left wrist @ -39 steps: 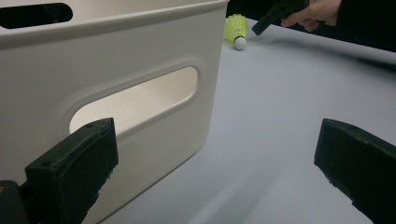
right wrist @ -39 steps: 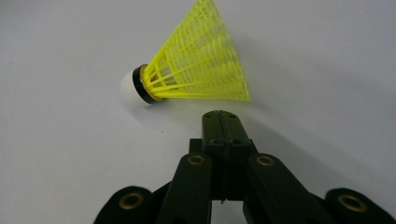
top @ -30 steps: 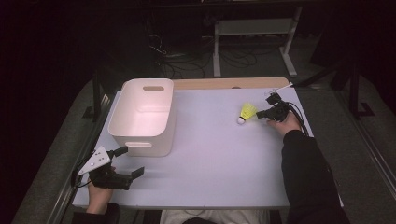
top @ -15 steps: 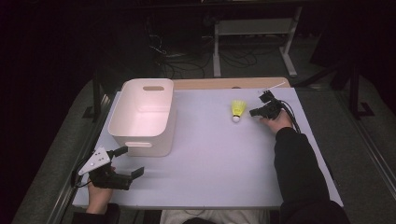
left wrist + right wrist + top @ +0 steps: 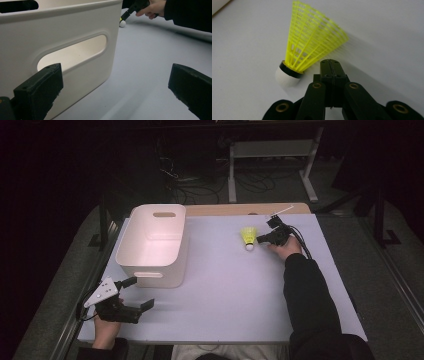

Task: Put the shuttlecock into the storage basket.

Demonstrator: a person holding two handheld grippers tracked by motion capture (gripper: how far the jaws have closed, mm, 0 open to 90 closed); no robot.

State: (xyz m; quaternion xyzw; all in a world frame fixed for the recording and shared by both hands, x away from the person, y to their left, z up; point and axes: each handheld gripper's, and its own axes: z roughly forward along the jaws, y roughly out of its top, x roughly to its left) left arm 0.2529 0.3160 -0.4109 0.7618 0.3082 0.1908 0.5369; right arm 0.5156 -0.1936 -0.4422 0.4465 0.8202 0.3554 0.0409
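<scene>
From above, a white plastic bin [image 5: 152, 245] stands at the left of the pale table [image 5: 235, 290], well apart from a yellow shuttlecock [image 5: 248, 238] lying at the far right with the right gripper [image 5: 262, 239] just beside its skirt. In the left gripper view, the left gripper [image 5: 112, 85] gapes wide and empty, one jaw before the bin's handle slot [image 5: 72, 52]. In the right gripper view, the jaws are pressed together holding nothing, their tips at the shuttlecock's mesh skirt near its white cork [image 5: 284, 76].

A tub [image 5: 152, 245] is set on the left half of the desk [image 5: 225, 290], and a shuttlecock [image 5: 248, 238] is laid well apart to its right. The right claw [image 5: 261, 239] is placed just beside the shuttlecock, the left claw [image 5: 142, 295] just before the tub.
</scene>
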